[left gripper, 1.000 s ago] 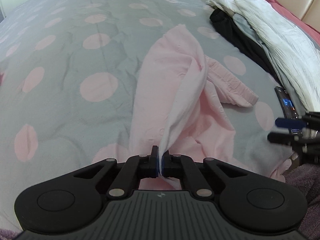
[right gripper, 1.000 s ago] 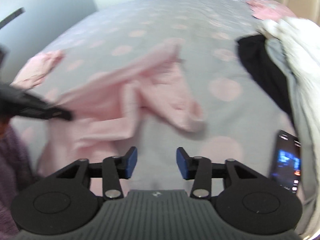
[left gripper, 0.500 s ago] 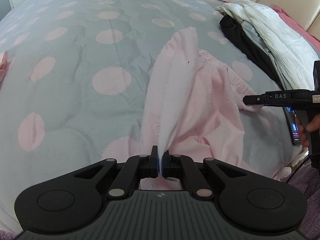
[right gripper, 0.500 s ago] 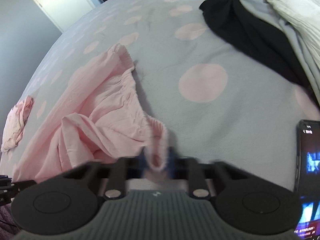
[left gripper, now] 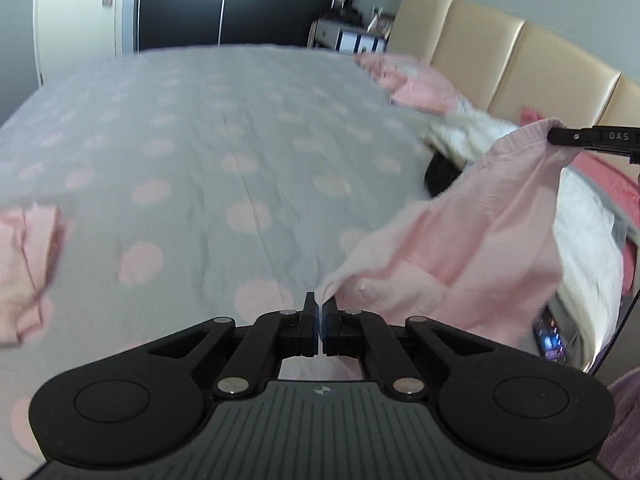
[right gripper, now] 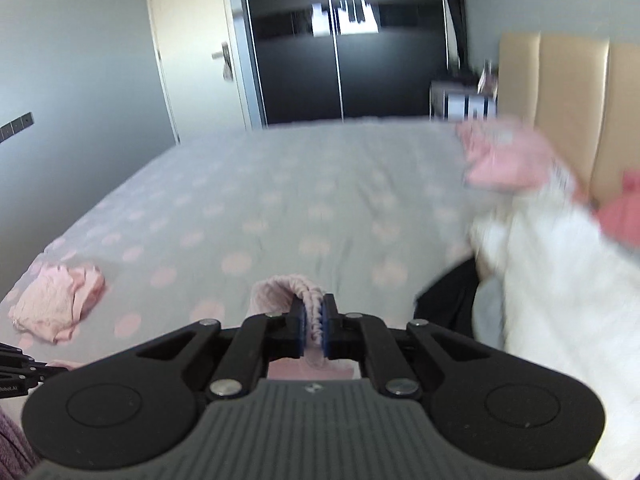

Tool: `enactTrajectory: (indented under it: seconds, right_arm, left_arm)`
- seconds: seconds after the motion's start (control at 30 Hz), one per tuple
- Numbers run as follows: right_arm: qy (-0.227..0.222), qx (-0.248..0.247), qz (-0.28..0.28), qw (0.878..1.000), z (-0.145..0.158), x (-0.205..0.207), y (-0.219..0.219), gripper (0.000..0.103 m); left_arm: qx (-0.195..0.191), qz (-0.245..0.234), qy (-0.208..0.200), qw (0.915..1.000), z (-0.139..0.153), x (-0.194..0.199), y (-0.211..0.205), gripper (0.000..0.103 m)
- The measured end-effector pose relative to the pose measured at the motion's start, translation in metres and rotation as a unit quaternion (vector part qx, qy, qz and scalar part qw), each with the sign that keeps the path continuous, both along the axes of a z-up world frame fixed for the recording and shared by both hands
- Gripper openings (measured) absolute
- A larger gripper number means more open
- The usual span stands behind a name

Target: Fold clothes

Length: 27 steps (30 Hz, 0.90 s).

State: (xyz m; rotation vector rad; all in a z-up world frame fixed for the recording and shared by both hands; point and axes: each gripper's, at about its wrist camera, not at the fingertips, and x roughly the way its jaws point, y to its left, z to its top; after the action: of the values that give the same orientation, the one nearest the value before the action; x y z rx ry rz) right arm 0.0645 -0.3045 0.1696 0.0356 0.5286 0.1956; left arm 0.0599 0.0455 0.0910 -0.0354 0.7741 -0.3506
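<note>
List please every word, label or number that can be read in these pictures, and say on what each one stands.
"DAS": on the black finger of the right gripper, which holds the pink garment, in the left wrist view.
"RobotAI"-like white print: on the left gripper's side, right wrist view; cut off, uncertain.
Phone screen: lit, text too blurred to read.
Small logo on each gripper body: a symbol, no letters.

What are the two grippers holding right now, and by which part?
Both hold the pink garment: left gripper pinches a thin edge, right gripper clamps a gathered, ruffled edge.
</note>
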Motion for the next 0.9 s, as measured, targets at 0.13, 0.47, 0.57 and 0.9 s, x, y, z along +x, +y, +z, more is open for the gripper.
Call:
enactTrajectory:
  seconds: [0.13, 0.47, 0.57, 0.9]
  right_arm:
    - [-0.055, -0.024, -0.007, 0.998, 0.053, -0.013, 0.01, 0.008]
    - [-0.15, -0.036, -0.011, 0.988, 0.138, -0.047, 0.022, 0.009]
    - [-0.158, -0.033, -0.006, 0.987, 0.146, -0.047, 0.026, 0.009]
    - [-0.083, -0.053, -0.035, 0.994, 0.08, -0.012, -0.003, 0.009]
  left_arm:
    - [0.005, 0.006, -0.058, 0.9983, 0.046, 0.0, 0.007, 0.0]
    - [0.06, 0.09, -0.271, 0.9565, 0.215, -0.002, 0.033, 0.0]
    - [0.086, 0.101, -0.295, 0.9462, 0.258, 0.011, 0.025, 0.0]
    - [0.152, 0.08, -0.195, 0.9657, 0.185, 0.083, -0.02, 0.0]
